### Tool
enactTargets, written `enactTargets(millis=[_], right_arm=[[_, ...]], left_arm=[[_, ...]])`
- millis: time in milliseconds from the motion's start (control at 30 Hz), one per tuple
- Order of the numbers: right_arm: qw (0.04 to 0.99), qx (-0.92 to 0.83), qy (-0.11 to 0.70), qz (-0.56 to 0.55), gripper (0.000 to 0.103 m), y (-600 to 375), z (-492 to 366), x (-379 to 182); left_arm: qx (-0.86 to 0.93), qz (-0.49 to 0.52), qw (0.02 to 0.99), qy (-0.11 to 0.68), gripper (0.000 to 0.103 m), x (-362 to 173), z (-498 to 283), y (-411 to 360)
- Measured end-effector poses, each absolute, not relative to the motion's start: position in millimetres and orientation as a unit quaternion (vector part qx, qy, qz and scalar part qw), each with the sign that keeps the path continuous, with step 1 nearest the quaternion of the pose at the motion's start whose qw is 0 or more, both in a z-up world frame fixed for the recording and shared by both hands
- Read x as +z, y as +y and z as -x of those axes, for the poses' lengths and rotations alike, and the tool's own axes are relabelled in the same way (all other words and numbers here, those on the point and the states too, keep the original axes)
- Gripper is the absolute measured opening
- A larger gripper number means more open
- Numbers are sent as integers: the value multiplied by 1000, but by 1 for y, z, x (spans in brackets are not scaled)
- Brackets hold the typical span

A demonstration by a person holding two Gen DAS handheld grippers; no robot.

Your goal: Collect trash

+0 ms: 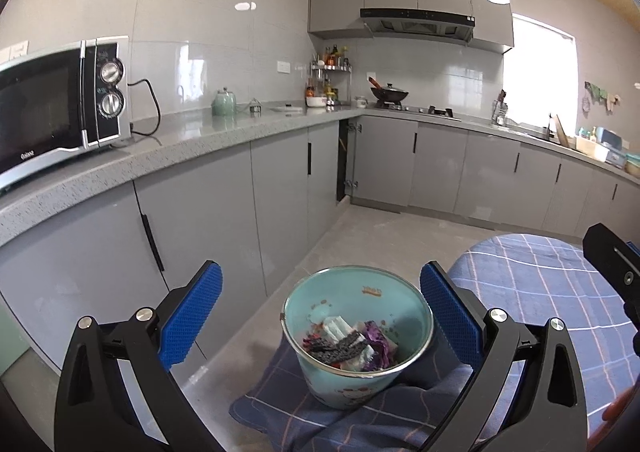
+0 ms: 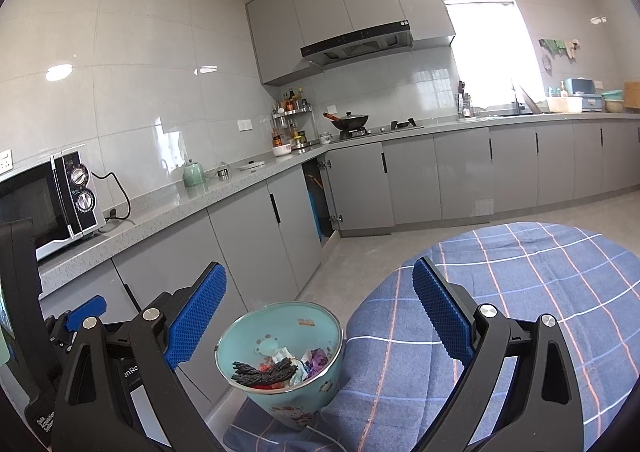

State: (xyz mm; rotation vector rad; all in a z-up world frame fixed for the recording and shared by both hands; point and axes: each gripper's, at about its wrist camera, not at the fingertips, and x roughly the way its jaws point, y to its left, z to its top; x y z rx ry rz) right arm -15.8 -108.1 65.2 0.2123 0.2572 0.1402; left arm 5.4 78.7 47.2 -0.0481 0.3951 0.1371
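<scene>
Left hand-held gripper [image 1: 320, 316] spread | bin [image 1: 357, 336] tilted, mouth toward camera | holds trash [image 1: 348, 348]

The left gripper [image 1: 320, 314] is wide open, its blue pads [image 1: 192, 322] at 8 and 4 o'clock in its own view, nothing between them. The right gripper [image 2: 320, 316] is likewise spread wide and empty, its pads [image 2: 442, 314] at 8 and 4 o'clock. Each shows in the other's view: the right at 3 o'clock, the left at 9 o'clock.
</scene>
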Motion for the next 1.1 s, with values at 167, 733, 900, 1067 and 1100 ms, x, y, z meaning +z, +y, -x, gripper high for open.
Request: enactTargets(millis=[167, 733, 900, 1067, 1100], right_arm=[[983, 69, 130, -105, 93, -107, 15, 64], [982, 49, 145, -113, 93, -119, 6, 57], [980, 4, 166, -111, 97, -145, -8, 47], [970, -78, 207, -104, 97, -205, -38, 19], [965, -99, 221, -101, 97, -221, -47, 12]], left_arm=[[70, 15, 977, 203, 97, 45, -7, 76], [66, 8, 976, 207, 97, 42, -10, 73], [53, 26, 973, 224, 97, 36, -16, 77], [48, 33, 966, 251, 97, 22, -27, 81], [50, 32, 965, 257, 97, 18, -30, 81]])
